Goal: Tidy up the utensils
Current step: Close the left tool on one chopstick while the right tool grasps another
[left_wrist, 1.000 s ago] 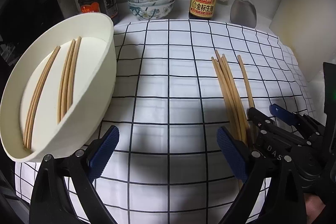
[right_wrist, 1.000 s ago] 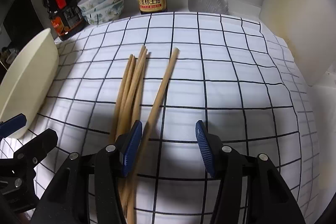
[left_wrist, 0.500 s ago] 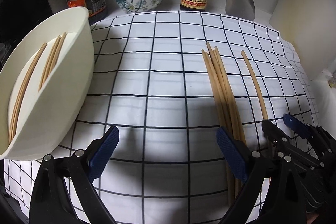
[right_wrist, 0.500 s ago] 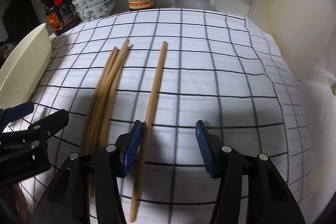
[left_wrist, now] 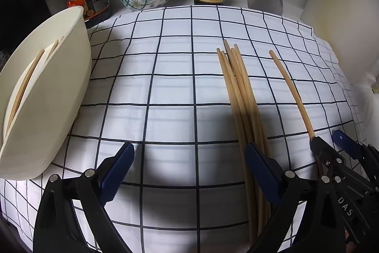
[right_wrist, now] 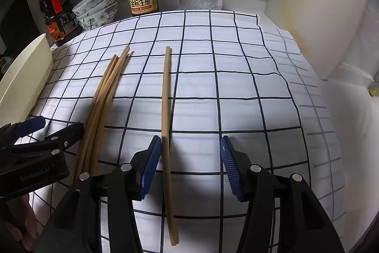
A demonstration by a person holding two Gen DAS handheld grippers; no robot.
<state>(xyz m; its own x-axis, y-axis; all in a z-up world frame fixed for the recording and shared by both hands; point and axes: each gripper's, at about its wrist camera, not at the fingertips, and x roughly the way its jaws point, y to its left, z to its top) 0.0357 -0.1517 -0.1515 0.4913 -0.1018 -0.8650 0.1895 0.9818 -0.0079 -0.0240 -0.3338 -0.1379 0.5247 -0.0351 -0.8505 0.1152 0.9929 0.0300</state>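
Checked cloth [right_wrist: 236,87]; right gripper [right_wrist: 190,166] agape astride chopstick [right_wrist: 165,110]

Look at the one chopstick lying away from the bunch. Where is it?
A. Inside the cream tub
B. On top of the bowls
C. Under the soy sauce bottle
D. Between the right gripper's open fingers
D: the lone chopstick lies on the checked cloth inside the open right gripper, close to one pad.

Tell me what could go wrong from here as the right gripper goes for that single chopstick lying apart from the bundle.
1. The single chopstick lies close beside one pad of the open right gripper, not centred, so closing may push or roll it instead of pinching it.
2. The left gripper has a finger over the chopstick bundle; moving could scatter it.
3. The two grippers sit close together and might collide.
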